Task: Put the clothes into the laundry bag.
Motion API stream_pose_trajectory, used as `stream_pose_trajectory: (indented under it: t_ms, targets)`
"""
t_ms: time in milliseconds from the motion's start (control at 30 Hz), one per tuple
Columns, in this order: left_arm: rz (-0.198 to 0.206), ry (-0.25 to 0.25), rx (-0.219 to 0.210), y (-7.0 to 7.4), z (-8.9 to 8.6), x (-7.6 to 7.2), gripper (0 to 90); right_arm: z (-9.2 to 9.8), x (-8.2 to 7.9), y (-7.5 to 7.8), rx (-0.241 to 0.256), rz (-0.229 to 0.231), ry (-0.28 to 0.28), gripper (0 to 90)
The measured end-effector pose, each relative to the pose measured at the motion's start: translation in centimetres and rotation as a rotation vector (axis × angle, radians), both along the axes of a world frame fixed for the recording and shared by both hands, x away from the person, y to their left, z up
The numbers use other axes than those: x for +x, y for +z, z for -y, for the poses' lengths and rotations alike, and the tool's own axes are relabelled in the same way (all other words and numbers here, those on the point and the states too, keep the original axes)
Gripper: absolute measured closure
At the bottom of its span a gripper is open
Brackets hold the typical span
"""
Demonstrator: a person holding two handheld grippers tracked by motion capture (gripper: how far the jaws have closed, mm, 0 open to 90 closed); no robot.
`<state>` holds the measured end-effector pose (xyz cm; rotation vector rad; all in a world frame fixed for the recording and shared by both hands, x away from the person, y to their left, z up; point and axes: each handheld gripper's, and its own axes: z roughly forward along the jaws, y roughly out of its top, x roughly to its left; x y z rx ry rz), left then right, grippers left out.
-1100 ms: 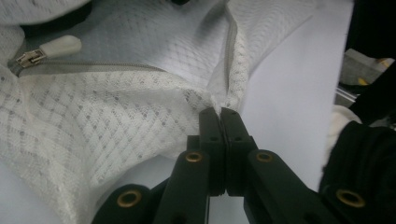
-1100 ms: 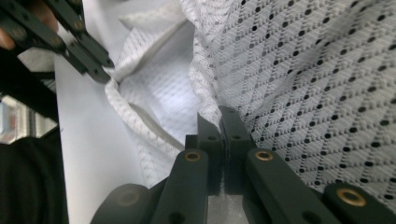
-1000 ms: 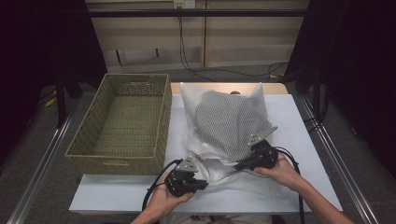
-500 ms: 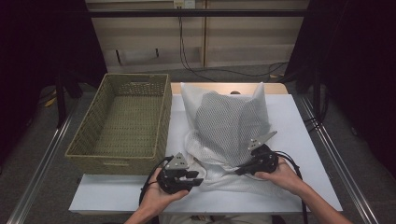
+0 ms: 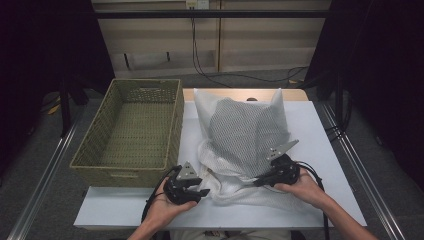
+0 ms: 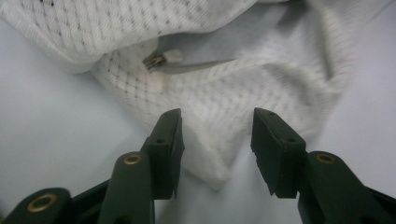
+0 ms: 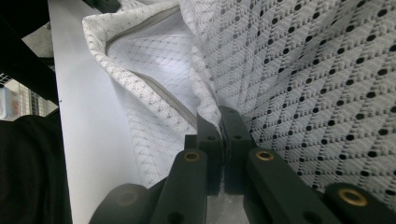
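The white table (image 5: 320,125) stood in a dim room. My right gripper (image 7: 221,122) was clamped on the mesh laundry bag (image 5: 247,135); my left gripper (image 6: 215,135), jaws apart, faced its zipper pull (image 6: 154,59) just ahead, which I judged needed a squarely centred pinch

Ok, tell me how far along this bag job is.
Done: the mesh bag lies on the table with dark laundry inside, and the right gripper is shut on its open edge. In hand: the left gripper is open, jaws over a fold of mesh short of the zip pull. Left, probably: grip there, close the zip, then perhaps move it to the wicker basket.
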<state>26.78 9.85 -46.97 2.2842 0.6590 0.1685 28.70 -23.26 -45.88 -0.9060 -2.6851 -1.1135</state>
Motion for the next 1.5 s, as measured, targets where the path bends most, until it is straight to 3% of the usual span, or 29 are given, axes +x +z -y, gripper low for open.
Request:
stream_pose_trajectory:
  t_ms: [100,200,233,300,400,467,533,600,667,733,800,833,933,1000,1067,1133,1300,1500]
  targets:
    - [0.011,0.004,0.046,-0.2,0.4,0.1,53.9,0.1,0.1,0.0,0.000,0.002,-0.002,87.9]
    - [0.000,-0.015,0.047,0.0,0.4,0.1,86.5,0.2,0.1,0.1,-0.004,0.008,-0.005,87.6]
    - [-0.002,-0.011,0.037,0.2,0.3,0.1,88.6,0.2,0.0,0.2,0.001,0.008,-0.009,87.1]
    - [-0.036,-0.017,-0.047,0.9,-0.2,0.1,89.1,0.2,0.1,0.3,-0.001,0.015,-0.011,86.8]
    - [-0.054,0.001,-0.143,2.2,-1.4,-0.5,89.2,0.5,0.1,0.6,0.008,0.027,-0.023,84.9]
    - [-0.041,-0.009,-0.152,3.1,-2.3,-1.2,89.2,0.7,0.2,0.8,0.009,0.034,-0.036,83.9]
    - [-0.068,0.000,-0.210,3.6,-3.3,-1.9,89.2,0.9,0.3,0.8,0.009,0.039,-0.050,82.6]
    - [-0.067,-0.009,-0.209,3.8,-4.1,-2.7,89.2,0.9,0.3,0.8,0.009,0.039,-0.057,81.6]
    - [-0.102,-0.013,-0.227,3.5,-4.9,-3.5,89.2,0.8,0.3,0.8,0.002,0.042,-0.057,80.9]
    - [-0.092,-0.026,-0.174,3.2,-5.2,-4.1,89.2,0.7,0.2,0.7,-0.011,0.038,-0.060,80.1]
    - [-0.134,-0.036,-0.163,2.5,-5.4,-4.1,88.9,0.6,0.2,0.6,-0.034,0.048,-0.050,80.6]
    - [-0.137,-0.034,-0.151,2.1,-5.4,-4.0,88.4,0.4,0.1,0.6,-0.055,0.048,-0.054,81.0]
    - [-0.114,-0.036,-0.157,1.8,-5.1,-3.5,82.6,0.1,-0.2,0.3,-0.075,0.056,-0.034,88.5]
    - [-0.111,-0.009,-0.177,1.9,-5.1,-3.1,69.3,0.0,-0.3,0.2,-0.082,0.053,-0.028,88.8]
    - [-0.078,0.004,-0.197,2.2,-5.1,-3.0,64.7,0.0,-0.3,0.0,-0.073,0.049,-0.015,89.2]
    - [-0.067,0.026,-0.192,2.3,-5.0,-2.7,63.6,0.1,-0.5,-0.1,-0.064,0.034,-0.010,89.3]
    - [-0.042,0.068,-0.082,1.5,-4.1,-2.0,60.5,0.4,-0.8,-0.2,-0.059,0.029,0.002,89.2]
    - [-0.089,0.051,-0.044,0.6,-4.1,-1.3,60.1,2.0,-1.8,0.5,-0.026,0.066,-0.062,75.8]
